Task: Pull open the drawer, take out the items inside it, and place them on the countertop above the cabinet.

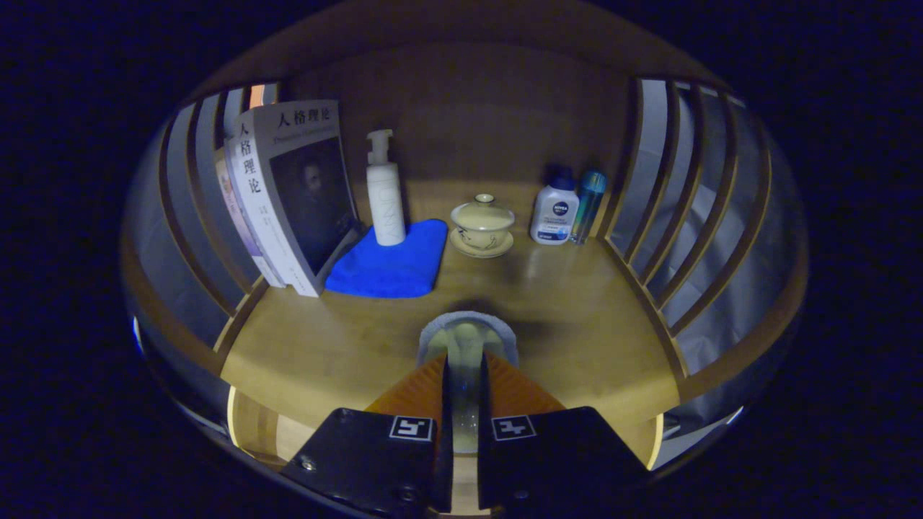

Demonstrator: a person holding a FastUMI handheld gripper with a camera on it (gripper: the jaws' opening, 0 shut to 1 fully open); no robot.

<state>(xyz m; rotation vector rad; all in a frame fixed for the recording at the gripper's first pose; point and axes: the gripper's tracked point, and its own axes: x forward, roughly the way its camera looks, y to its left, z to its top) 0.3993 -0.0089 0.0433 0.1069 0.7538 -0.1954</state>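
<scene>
My gripper (465, 360) is shut on a small pale, translucent item with a grey-white rim (467, 328), which pokes out just past the fingertips. I cannot tell what the item is. It hangs low over the front part of the wooden countertop (577, 324), and its shadow lies on the wood just beyond it. The fingers (414, 393) stand close together with only the item's thin body between them.
At the back of the countertop stand leaning books (296, 194), a white pump bottle (384, 191) on a blue cloth (393, 263), a lidded teacup on a saucer (482, 225), a white bottle (554, 213) and a slim teal bottle (588, 205). Wooden slats (670, 209) close both sides.
</scene>
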